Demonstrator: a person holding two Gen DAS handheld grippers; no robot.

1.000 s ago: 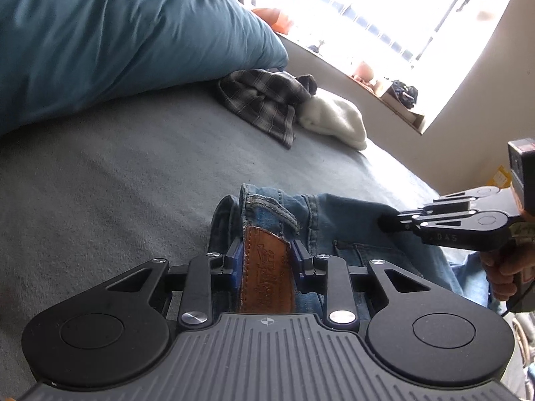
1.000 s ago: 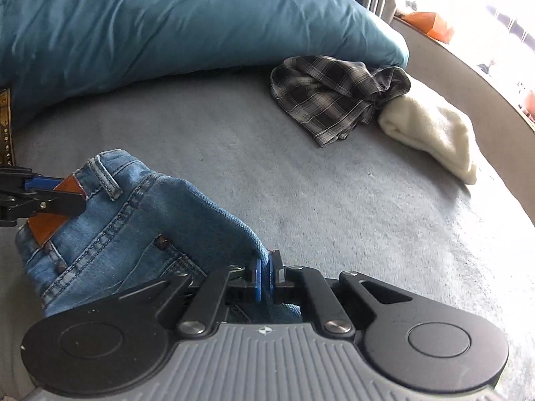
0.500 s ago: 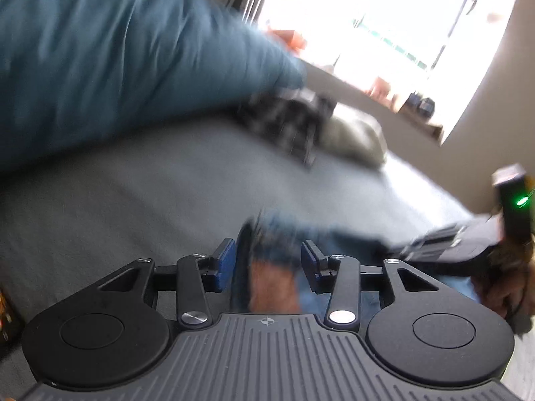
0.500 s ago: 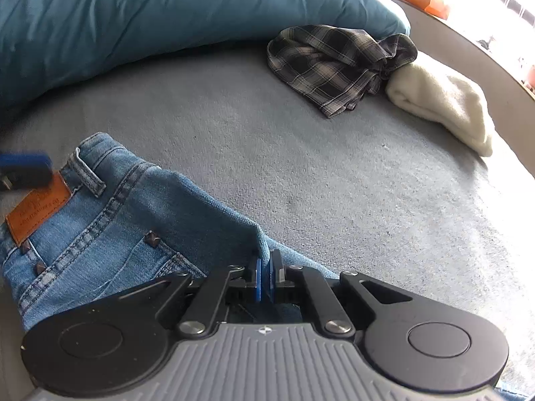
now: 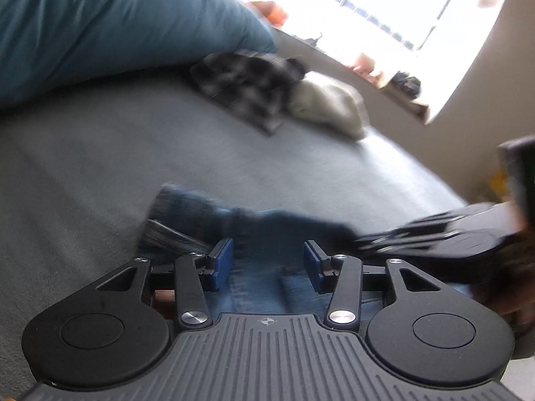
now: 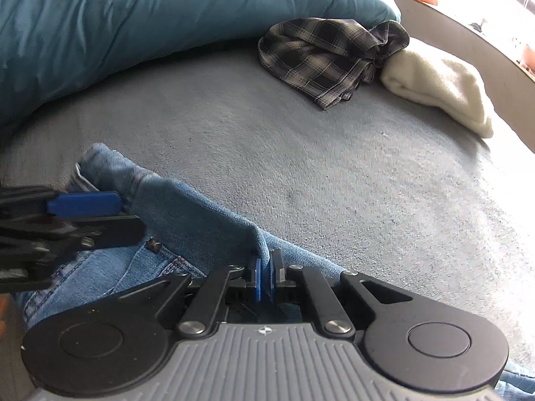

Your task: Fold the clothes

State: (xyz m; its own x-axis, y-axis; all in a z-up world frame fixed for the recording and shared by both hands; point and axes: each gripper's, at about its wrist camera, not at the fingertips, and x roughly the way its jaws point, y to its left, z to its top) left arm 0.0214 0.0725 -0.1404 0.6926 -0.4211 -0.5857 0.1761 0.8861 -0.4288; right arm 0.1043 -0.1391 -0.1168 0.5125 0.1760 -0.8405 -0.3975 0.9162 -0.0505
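On the grey, nubby bedcover [image 6: 334, 173] a pair of blue denim jeans [image 6: 187, 220] is spread at the near edge, its weave and orange topstitching sharply seen in the right wrist view, along with a small copper rivet [image 6: 153, 244]. A raised ridge of the denim is pinched between the blue pads of the right gripper [image 6: 264, 279], whose jaws are nearly closed on the cloth. The left gripper [image 5: 266, 265] is held over the jeans with its jaws well apart; denim is seen between the blue pads [image 5: 222, 262], but it is not pressed by them. In the right wrist view the same gripper is seen from the side at the left edge, one blue pad lying just above the waistband end.

Behind the jeans a large, smooth teal pillow [image 6: 150, 23] is bulged along the back of the bed. Beside it a crumpled dark plaid shirt [image 6: 327, 56] is laid, touching a soft, cream-coloured folded cloth [image 6: 441, 90] of fleecy texture.

The left wrist view is blurred, so fabric detail is lost there, yet a bright window [image 5: 367, 10] and a cluttered sill are shown more fully than in the other view, and the right gripper's black body is seen from outside at the right edge. No writing or brand can be read in either view.
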